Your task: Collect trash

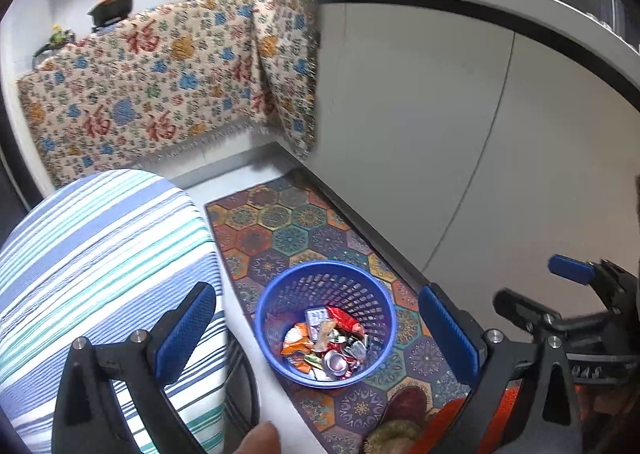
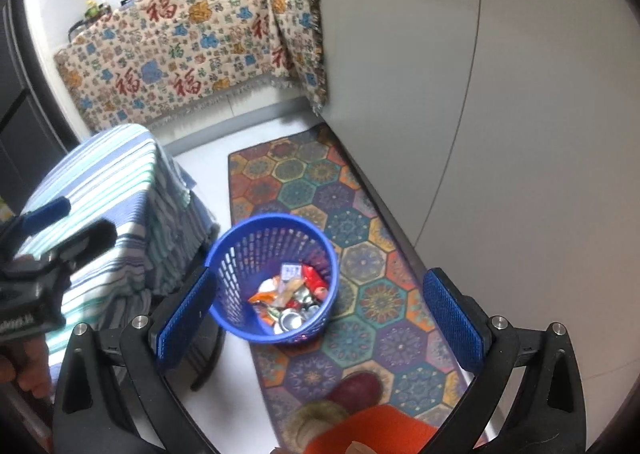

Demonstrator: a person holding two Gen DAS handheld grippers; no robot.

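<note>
A blue perforated basket [image 1: 280, 294] [image 2: 236, 266] stands on the floor mat below both grippers. Inside it lie crumpled wrappers [image 1: 304, 342] [image 2: 276, 294], a red packet and a crushed silver can [image 1: 336, 364] [image 2: 292, 320]. My left gripper [image 1: 316, 318] hangs above the basket, open wide, with nothing between its blue pads. My right gripper [image 2: 320, 310] is also above the basket, open and empty. Each gripper shows in the other's view: the right gripper [image 1: 536, 286] at the right edge, the left gripper [image 2: 68, 225] at the left edge.
A striped cloth covers a low table [image 1: 100, 254] [image 2: 112, 189] left of the basket. A colourful hexagon mat [image 1: 280, 221] [image 2: 304, 181] runs along grey cabinet fronts [image 1: 440, 133] on the right. A patterned cloth [image 1: 160, 85] drapes the far counter under pans. The person's slipper [image 2: 356, 386] is near the bottom edge.
</note>
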